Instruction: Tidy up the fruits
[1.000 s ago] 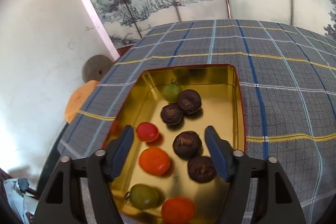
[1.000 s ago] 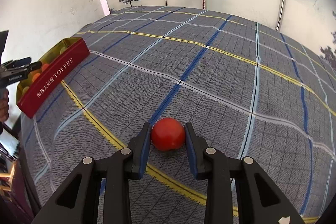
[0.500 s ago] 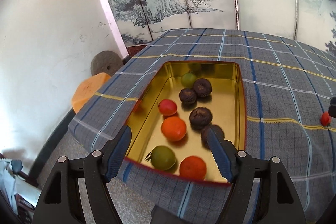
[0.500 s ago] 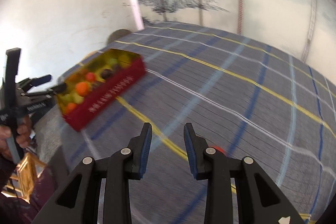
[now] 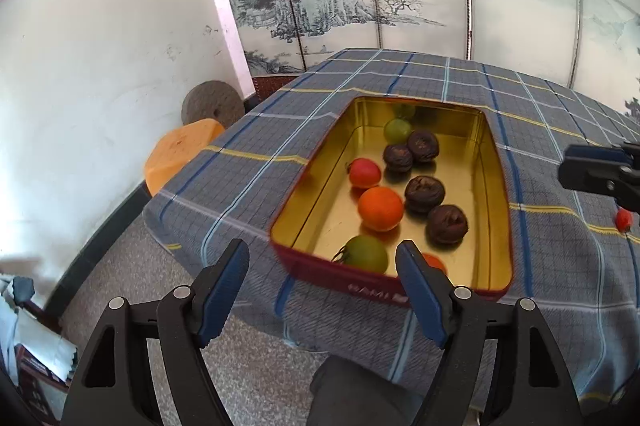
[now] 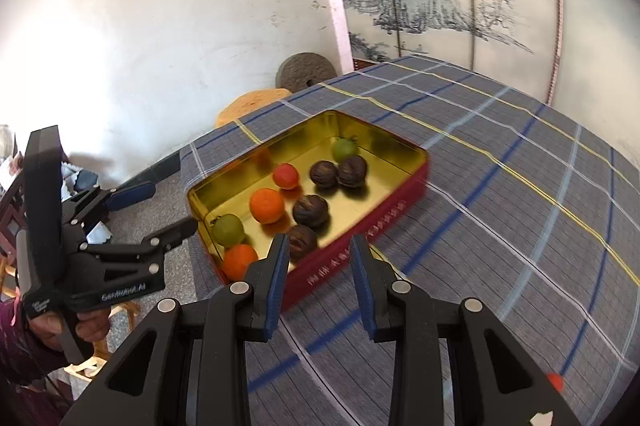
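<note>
One red tomato (image 6: 554, 381) lies alone on the cloth at the lower right of our right view, well apart from the tin (image 6: 360, 246); we could forget it or nudge it off the table. Our right gripper (image 6: 318, 282) hovers near the tin's long side, jaws narrowly parted and empty. Our left gripper (image 5: 323, 296) hangs off the table's edge, jaws wide, empty.

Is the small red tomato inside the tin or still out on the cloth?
Out. The small red tomato lies on the plaid cloth, apart from the tin and from both open, empty grippers.
</note>
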{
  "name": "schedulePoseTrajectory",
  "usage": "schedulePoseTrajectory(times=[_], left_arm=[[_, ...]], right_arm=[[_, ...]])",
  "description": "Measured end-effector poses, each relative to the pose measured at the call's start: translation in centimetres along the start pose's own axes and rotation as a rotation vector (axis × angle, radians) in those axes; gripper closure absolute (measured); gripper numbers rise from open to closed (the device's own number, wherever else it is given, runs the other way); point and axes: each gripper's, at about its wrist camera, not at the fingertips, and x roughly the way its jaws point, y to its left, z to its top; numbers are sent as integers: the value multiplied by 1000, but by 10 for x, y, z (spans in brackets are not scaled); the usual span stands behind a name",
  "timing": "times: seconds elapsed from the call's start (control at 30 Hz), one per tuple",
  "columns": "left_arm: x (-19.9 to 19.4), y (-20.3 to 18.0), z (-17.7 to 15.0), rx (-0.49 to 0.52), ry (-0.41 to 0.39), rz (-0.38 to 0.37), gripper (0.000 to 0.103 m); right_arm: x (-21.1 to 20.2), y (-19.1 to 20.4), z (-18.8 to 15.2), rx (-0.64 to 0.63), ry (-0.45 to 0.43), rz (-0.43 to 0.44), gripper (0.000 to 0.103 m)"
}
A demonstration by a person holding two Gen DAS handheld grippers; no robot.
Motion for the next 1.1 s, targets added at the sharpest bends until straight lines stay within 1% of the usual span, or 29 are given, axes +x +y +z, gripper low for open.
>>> schedulePoseTrajectory(times=[0.07, 0.13, 0.17, 0.23, 0.27, 0.3, 0.33, 0.37, 0.4, 0.47, 0.53, 0.6, 0.63, 0.67, 0.7, 0.73, 0.77, 0.83, 0.9, 1.0, 1.1], left_arm=[[0, 4, -2, 0, 6, 0, 27], [-3, 9, -4, -1, 0, 4, 27], [-5, 10, -4, -3, -6, -1, 27], [-7, 12, -3, -9, -11, -15, 27], [-8, 12, -3, -10, -12, -21, 27], [-9, 12, -2, -9, -15, -28, 26], [-10, 10, -2, -8, -17, -35, 26], [-12, 9, -2, -8, -21, -42, 25], [-13, 5, -1, -7, -24, -49, 24], [-15, -4, -2, 5, -23, -66, 23], [-17, -12, -2, 24, -16, -80, 23], [-20, -20, -3, 44, -19, -83, 21], [-22, -22, -4, 52, -21, -82, 20], [-23, -24, -4, 59, -20, -83, 19], [-23, -26, -5, 63, -19, -86, 19], [-22, -27, -5, 66, -17, -89, 19], [-22, -27, -5, 67, -15, -88, 19], [-21, -27, -6, 61, -13, -90, 19], [-19, -25, -6, 47, -9, -100, 19], [-18, -21, -5, 27, -5, -105, 19], [-17, -15, -4, 5, -10, -98, 19]], right_arm=[[3, 4, 2, -9, -1, -5, 73], [-4, 2, -2, 3, -18, -39, 74], [-12, -4, -6, 13, -32, -85, 74], [-31, -22, -18, 26, -52, -203, 66], [-43, -36, -28, 35, -51, -253, 47], [-50, -47, -36, 40, -38, -287, 20], [-55, -59, -45, 40, -18, -333, 11], [-59, -73, -58, 40, 17, -386, 10], [-61, -84, -68, 53, 46, -406, 11], [-64, -104, -84, 99, 76, -407, 14], [-60, -119, -95, 121, 106, -435, 22], [-53, -132, -103, 151, 128, -439, 40], [-49, -136, -105, 158, 138, -441, 44], [-43, -142, -108, 169, 154, -436, 52], [-40, -145, -110, 178, 162, -421, 66], [-37, -147, -114, 188, 169, -399, 71], [-38, -146, -114, 184, 160, -397, 75], [-38, -145, -111, 200, 161, -389, 75], [-47, -136, -99, 217, 108, -339, 75], [-53, -105, -64, 157, 36, -268, 75], [-45, -72, -24, 95, -9, -167, 75]])
